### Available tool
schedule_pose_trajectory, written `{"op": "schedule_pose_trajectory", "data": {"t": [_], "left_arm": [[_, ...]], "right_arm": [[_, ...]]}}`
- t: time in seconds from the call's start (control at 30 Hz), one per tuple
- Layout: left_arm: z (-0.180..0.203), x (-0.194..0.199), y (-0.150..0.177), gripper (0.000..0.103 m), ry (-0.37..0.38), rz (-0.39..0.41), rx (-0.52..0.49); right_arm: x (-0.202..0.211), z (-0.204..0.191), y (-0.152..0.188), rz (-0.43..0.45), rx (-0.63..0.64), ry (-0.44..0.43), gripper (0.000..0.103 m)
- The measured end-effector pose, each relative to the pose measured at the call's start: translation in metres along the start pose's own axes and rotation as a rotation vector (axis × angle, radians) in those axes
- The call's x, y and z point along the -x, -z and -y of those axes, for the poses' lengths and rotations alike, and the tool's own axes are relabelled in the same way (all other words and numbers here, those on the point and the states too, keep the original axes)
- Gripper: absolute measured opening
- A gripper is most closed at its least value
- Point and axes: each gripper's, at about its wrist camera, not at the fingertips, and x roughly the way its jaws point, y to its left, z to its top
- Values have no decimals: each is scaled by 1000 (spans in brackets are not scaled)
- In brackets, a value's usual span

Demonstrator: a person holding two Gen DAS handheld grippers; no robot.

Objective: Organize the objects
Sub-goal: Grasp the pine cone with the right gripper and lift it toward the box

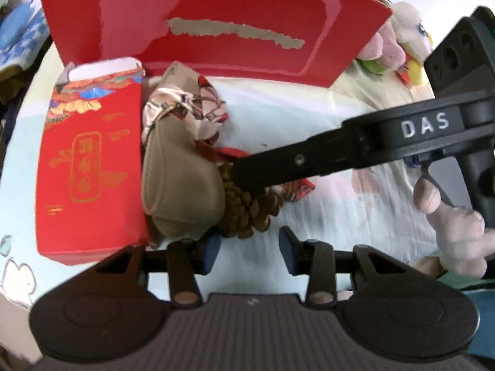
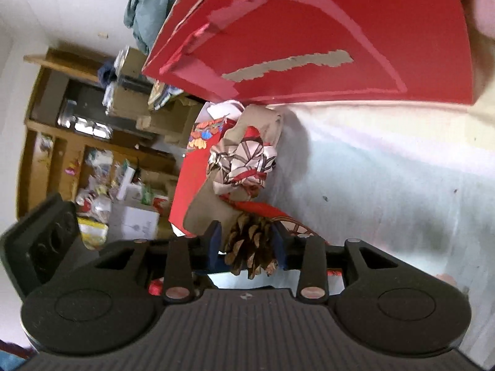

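"DAS" on the right hand-held gripper [image 1: 247,182]

Both wrist cameras looked close along their fingers (from differing angles), sharing the pine cone [image 1: 247,213] [image 2: 250,249] and red box [image 1: 216,24] [image 2: 324,37].

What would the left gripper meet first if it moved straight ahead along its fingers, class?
Probably the pine cone, which lies just past the left gripper and is held between the right gripper's fingers. The tan shoe sits close beside it, left of that line. Depth is hard to judge in the fisheye view.
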Motion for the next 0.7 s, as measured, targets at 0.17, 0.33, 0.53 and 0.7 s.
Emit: {"op": "schedule_pose_trajectory", "data": {"t": [0.17,0.33,0.53,0.7], "left_arm": [[13,0,0,40,12,-3,-44],[38,-6,-1,40,47,-16,-142],[80,-23,-15,41,73,-29,-303],[112,-19,-32,40,111,7,-419]], "right_arm": [[13,6,5,-26,-8,16,35],[34,16,21,-19,-24,48,35],[61,33,39,67,-84,126,37],[100,33,49,211,-113,180,37]]}}
